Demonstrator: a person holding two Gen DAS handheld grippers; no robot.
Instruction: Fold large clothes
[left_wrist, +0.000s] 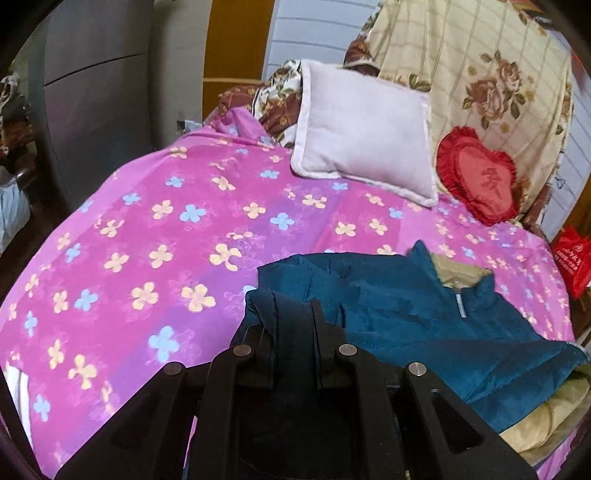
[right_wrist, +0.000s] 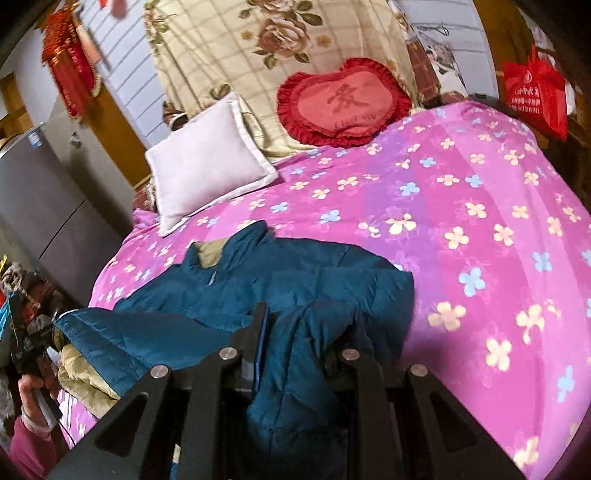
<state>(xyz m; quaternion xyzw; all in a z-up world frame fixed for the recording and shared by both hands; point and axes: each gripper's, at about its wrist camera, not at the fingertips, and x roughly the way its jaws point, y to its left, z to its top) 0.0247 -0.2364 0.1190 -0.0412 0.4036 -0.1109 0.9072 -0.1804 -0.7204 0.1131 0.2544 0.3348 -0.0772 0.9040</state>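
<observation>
Lying on the pink flowered bed (left_wrist: 155, 229), the teal jacket (left_wrist: 424, 306) is spread with its tan lining showing at the collar and at one lower edge. Left tongs (left_wrist: 291, 314) are clenched on a dark fold of the jacket at its near side. Right tongs (right_wrist: 299, 317) grip another bunched fold of it between their fingers. A white pillow (right_wrist: 207, 158) and a red heart cushion (right_wrist: 343, 103) rest near the head of the bed, well apart from the jacket.
</observation>
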